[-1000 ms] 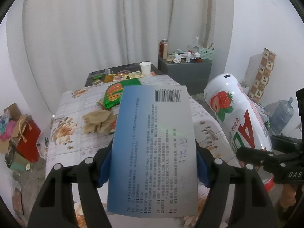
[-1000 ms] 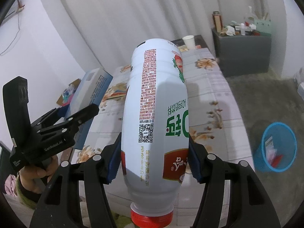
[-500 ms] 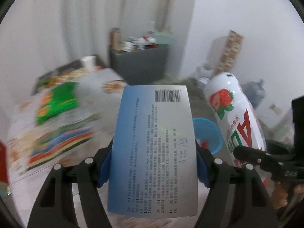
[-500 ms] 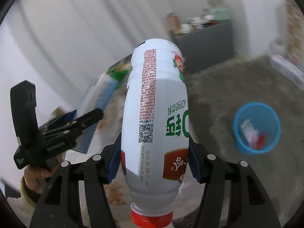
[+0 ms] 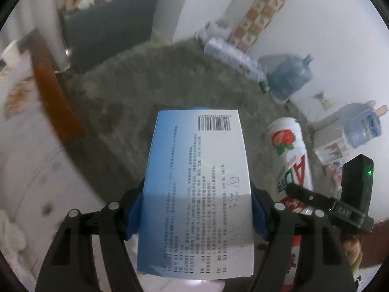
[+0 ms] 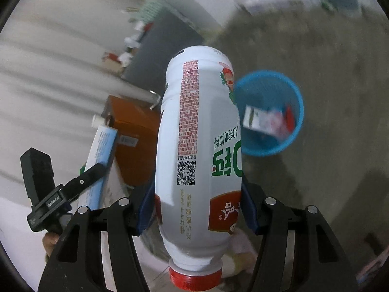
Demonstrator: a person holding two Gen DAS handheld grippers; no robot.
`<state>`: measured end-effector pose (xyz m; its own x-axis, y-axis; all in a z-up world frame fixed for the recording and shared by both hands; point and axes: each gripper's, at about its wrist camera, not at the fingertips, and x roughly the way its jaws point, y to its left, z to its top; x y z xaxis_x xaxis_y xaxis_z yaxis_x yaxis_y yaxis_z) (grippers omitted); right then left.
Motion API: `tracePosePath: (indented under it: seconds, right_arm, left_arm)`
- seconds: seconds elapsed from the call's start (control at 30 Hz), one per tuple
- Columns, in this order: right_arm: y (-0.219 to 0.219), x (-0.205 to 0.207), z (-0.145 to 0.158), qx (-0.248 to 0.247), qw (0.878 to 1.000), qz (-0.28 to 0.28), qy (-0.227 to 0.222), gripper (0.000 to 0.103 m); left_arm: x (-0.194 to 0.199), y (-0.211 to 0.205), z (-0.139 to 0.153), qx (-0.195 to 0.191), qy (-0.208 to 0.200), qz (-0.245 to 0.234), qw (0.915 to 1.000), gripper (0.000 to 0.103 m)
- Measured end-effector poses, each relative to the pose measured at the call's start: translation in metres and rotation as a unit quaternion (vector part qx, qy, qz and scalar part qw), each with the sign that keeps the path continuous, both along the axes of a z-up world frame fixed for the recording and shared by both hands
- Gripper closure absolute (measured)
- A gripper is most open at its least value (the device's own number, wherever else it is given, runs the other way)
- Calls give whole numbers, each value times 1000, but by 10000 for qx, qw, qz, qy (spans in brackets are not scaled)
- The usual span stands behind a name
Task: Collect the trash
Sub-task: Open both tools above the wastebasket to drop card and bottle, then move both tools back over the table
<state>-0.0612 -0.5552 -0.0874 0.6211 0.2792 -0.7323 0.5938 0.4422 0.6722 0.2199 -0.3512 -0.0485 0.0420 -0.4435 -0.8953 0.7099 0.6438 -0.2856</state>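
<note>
Trash in transit: left gripper clenches a blue-and-white carton; right gripper clamps a white drink bottle, cap nearest. Beyond, on the grey floor, stands the blue bin, partly filled. Release off its rim would likely spill both. Orange table edge crowds the left.

Black slotted fingers with silver screws, blue pads, green light
</note>
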Motion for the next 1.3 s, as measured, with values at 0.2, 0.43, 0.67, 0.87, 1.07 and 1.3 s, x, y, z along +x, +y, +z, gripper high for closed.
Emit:
tracePosePath:
  seconds: [0.2,0.43,0.67,0.87,1.07,1.3]
  right_arm:
    - [-53,36,-44,103,9989,-354,302,43]
    - [-86,33,-80,-364,9922,-893,794,27]
    - [-63,4,-70,-581,9919,-847,744,27]
    - [-46,-6,-63,-805,9918,-714,686,27]
    - [7,-5,3,-1290,9913,-233,-93,23]
    - [77,26,60,-1284,9829,863,-1001,22]
  left_arm:
    - [13,-75,-30,56,158,-269,9995,32]
    - [17,-98,-30,-488,285,-18,9984,6]
    - [1,-82,-18,-714,339,-202,9967,6]
    - [-16,-44,18,-1082,315,-248,9933,6]
    - [-55,31,65,-1342,-95,-347,9903,6]
    - [-86,173,91,-1602,-490,359,9852,6]
